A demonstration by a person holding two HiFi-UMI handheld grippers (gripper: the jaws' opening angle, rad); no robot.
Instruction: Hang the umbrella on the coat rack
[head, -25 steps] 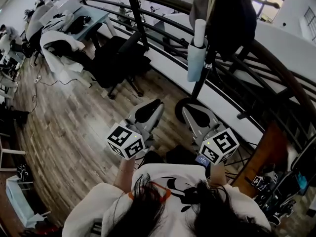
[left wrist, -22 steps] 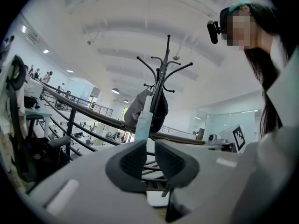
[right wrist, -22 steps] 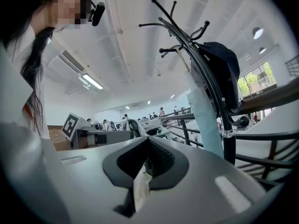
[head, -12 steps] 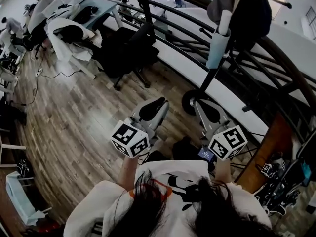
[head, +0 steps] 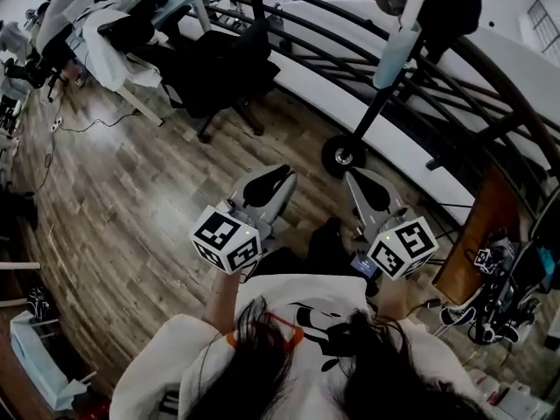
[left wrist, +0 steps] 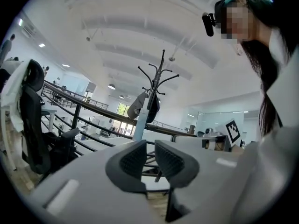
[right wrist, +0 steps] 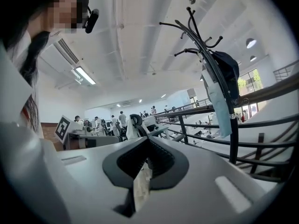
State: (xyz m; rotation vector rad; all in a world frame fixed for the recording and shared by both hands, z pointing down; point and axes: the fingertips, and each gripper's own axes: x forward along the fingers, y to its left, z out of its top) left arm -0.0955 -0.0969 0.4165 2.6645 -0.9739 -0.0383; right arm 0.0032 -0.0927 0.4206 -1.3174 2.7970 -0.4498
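A pale blue folded umbrella hangs upright on the black coat rack, whose round base stands on the wood floor by the railing. A dark garment hangs on the rack beside it. Both grippers are held close to my body, well short of the rack. My left gripper has its jaws a narrow gap apart with nothing between them. My right gripper has its pads meeting at the tips, holding nothing. The umbrella and rack show to the right in the right gripper view.
A curved black railing runs behind the rack. A black office chair and a desk draped with white cloth stand at the back left. Cables and equipment crowd the floor at right, next to a wooden panel.
The rack and hanging umbrella have slid up and to the right in the head view, ending farther from me. Both grippers stay near my body, unchanged and holding nothing.
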